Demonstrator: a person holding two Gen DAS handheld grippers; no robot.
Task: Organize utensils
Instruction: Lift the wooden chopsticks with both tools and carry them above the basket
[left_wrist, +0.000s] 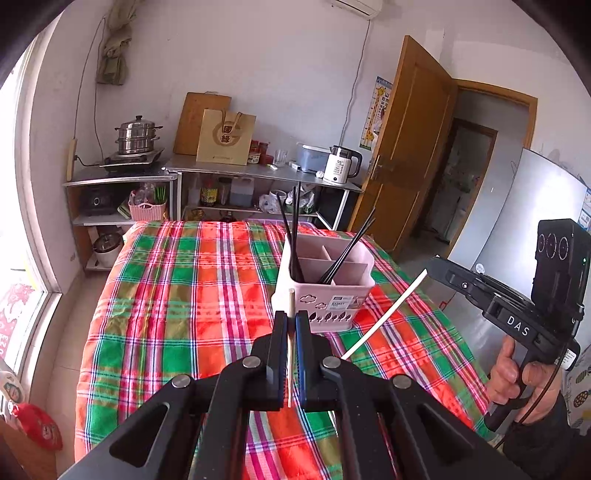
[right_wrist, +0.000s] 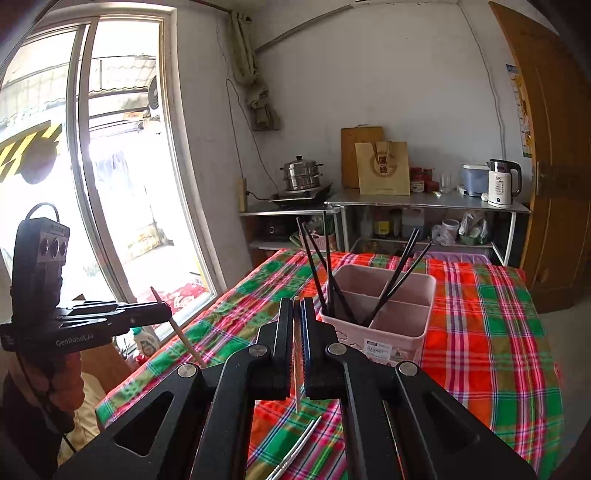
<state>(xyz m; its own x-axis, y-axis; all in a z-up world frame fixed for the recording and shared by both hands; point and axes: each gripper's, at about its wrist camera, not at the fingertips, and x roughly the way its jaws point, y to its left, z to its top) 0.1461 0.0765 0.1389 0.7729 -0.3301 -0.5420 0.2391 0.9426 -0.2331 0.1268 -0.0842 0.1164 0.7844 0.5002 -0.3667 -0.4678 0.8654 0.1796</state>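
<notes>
A pink utensil holder (left_wrist: 325, 288) with several compartments stands on the plaid tablecloth (left_wrist: 177, 295); it also shows in the right wrist view (right_wrist: 384, 314). Several black chopsticks (left_wrist: 293, 236) stand in it. My left gripper (left_wrist: 291, 318) is shut on a wooden chopstick (left_wrist: 291, 306), held above the cloth just in front of the holder. My right gripper (right_wrist: 296, 303) is shut on a white chopstick (right_wrist: 297, 369), also in front of the holder. That white chopstick (left_wrist: 384, 315) shows slanting in the left wrist view. The wooden chopstick (right_wrist: 181, 334) shows in the right wrist view.
Metal utensils (right_wrist: 295, 450) lie on the cloth below my right gripper. Steel shelves (left_wrist: 258, 173) with a steamer pot (left_wrist: 137, 136), a paper bag and a kettle (left_wrist: 341, 164) stand behind the table. A window (right_wrist: 92, 166) is at left, a wooden door (left_wrist: 410, 147) at right.
</notes>
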